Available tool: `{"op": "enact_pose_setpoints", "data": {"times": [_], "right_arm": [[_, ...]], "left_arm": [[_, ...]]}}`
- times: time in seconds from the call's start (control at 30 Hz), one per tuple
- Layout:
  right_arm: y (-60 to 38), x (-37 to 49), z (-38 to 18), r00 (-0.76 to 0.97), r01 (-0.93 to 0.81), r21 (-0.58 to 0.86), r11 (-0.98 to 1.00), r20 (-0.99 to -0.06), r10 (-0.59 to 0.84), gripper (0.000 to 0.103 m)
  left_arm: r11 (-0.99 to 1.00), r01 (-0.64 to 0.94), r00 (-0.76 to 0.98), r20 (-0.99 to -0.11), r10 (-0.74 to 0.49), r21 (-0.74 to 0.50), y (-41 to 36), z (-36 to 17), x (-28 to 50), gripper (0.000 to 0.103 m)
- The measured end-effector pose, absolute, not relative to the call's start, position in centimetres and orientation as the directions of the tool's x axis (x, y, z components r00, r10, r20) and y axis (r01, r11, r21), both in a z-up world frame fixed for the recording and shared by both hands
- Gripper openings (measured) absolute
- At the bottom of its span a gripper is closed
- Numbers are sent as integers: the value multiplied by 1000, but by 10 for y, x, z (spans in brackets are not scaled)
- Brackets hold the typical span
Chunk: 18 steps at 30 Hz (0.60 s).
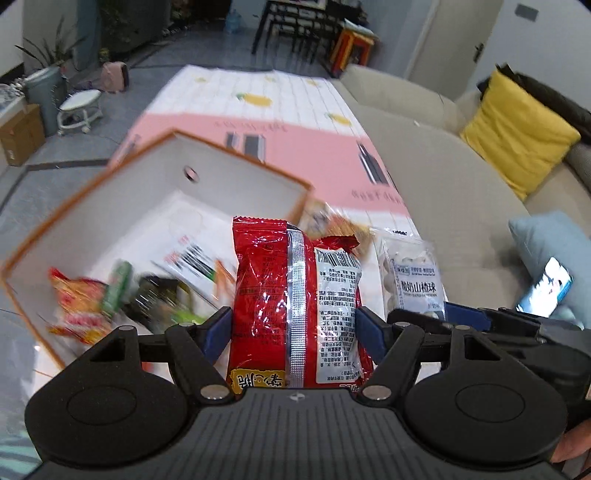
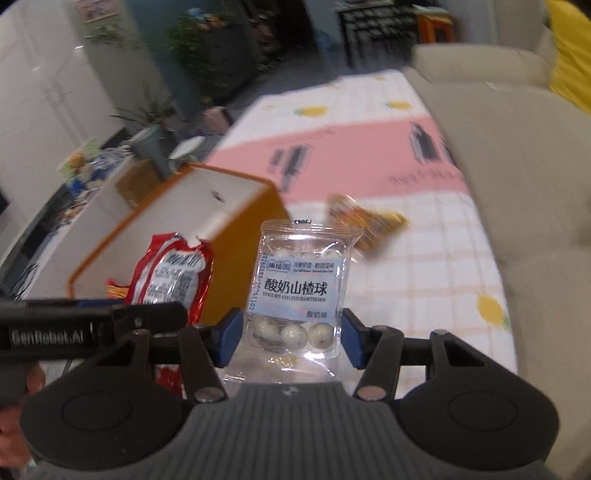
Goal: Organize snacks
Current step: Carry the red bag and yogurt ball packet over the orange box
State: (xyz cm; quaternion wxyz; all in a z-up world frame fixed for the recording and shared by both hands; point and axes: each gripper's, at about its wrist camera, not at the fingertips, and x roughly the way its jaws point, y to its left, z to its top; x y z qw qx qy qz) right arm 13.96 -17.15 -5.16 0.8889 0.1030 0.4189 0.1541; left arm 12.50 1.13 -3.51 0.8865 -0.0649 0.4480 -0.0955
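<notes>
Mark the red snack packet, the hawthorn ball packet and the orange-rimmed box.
red snack packet (image 1: 295, 302): left wrist view, silver back seam.
hawthorn ball packet (image 2: 300, 291): right wrist view, printed label.
orange-rimmed box (image 1: 229, 184): left wrist view, white inner wall.

A home living room: beige sofa (image 1: 424, 155) with yellow cushion (image 1: 517, 133), potted plants (image 2: 155, 110), dark dining table (image 1: 295, 22).

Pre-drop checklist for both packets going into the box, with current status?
1. Left gripper clamped on red packet: ok.
2. Right gripper clamped on clear hawthorn-ball packet: ok.
3. Orange-edged box open on top: ok.
4. Free floor space in the box: ok; snacks fill only the near corner.
5. Either packet already above the box opening: cannot tell.
6. Orange packet on the tablecloth remains to be picked: not ok.
</notes>
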Motion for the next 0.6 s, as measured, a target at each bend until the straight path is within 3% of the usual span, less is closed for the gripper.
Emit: {"op": "enact_pose_setpoints", "data": {"times": [0.27,0.6], "right_arm": [[-105,172,-13,605,-401,235,885,-658,449,54],[-31,245,-23,556,-551,89,830,-702,445,54]], "left_arm": [[989,11,592,-796,-128,-150,65,-13,163,82],[991,-100,474,-880,-35,-93,116,-49,212,82]]}}
